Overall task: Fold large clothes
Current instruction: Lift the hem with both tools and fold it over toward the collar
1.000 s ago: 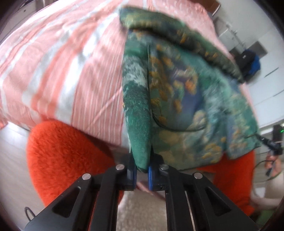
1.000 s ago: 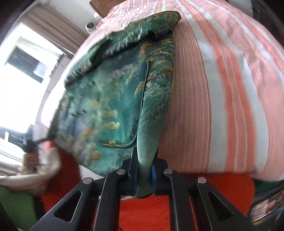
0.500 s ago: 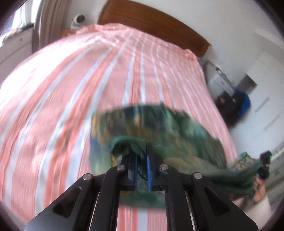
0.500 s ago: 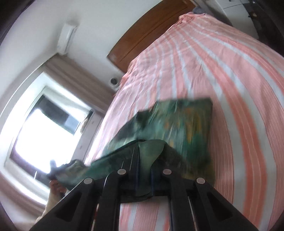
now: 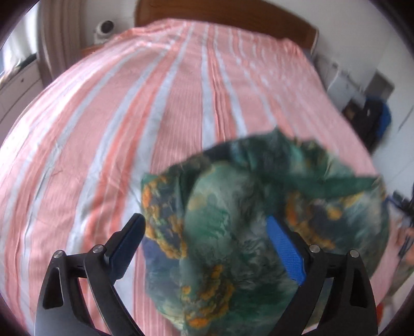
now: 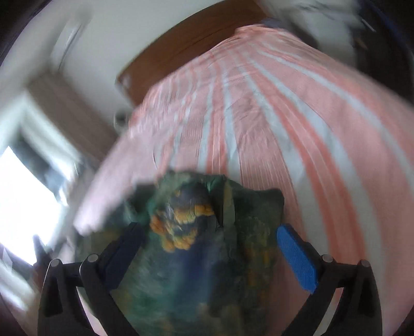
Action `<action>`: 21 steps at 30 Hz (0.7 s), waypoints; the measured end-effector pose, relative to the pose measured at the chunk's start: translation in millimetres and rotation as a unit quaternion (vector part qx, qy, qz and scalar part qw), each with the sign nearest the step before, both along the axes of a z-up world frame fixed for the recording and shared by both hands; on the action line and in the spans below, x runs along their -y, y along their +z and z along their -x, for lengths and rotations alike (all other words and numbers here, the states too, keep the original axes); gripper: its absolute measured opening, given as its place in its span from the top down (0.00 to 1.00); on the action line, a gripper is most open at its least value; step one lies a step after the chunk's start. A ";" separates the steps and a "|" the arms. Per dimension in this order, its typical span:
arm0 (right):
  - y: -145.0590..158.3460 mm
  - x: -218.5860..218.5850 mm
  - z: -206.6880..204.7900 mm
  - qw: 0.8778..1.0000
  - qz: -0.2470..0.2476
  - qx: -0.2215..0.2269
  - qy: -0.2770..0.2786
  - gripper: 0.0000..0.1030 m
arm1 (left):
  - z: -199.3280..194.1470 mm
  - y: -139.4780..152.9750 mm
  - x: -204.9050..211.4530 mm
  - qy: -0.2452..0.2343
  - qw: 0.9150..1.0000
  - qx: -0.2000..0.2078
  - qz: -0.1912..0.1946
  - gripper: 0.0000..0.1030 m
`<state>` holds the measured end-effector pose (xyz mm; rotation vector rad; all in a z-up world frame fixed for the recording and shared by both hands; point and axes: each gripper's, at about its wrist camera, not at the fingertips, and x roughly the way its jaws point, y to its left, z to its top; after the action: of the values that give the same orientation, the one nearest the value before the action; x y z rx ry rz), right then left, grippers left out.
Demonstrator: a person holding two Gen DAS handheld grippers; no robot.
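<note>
Left gripper [image 5: 207, 232]: jaws spread wide, nothing clamped. Right gripper [image 6: 209, 241]: jaws spread wide, nothing clamped. Green patterned garment [image 5: 258, 222] bunched on striped bedspread [image 5: 155, 103] near foot of bed, lying between both finger pairs (2 views, both motion-blurred). Wooden headboard [image 5: 227, 18] at far end.

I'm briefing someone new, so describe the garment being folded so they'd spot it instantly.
Look at the bed with the pink-and-white striped cover. Near its foot lies the garment, a crumpled dark green cloth with orange and blue blotches, the only patterned green thing on the stripes.
</note>
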<state>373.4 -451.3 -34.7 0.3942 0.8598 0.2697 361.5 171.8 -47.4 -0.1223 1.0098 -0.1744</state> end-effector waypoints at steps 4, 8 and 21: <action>-15.6 -43.1 -23.7 0.993 0.083 -0.038 0.079 0.42 | -3.6 -12.7 25.0 -0.016 0.999 -0.023 -0.030 0.90; 0.5 -69.9 -17.4 0.974 0.214 -0.020 0.067 0.87 | 16.3 40.0 25.8 -0.027 0.996 0.046 -0.067 0.91; -20.8 -69.6 -94.8 0.967 0.249 0.035 -0.043 0.88 | -97.4 -39.6 35.3 0.054 0.986 0.083 -0.136 0.89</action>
<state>468.3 -381.7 -55.4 -0.0471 0.8058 -0.0184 458.9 136.6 -87.1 0.0847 0.8501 0.0522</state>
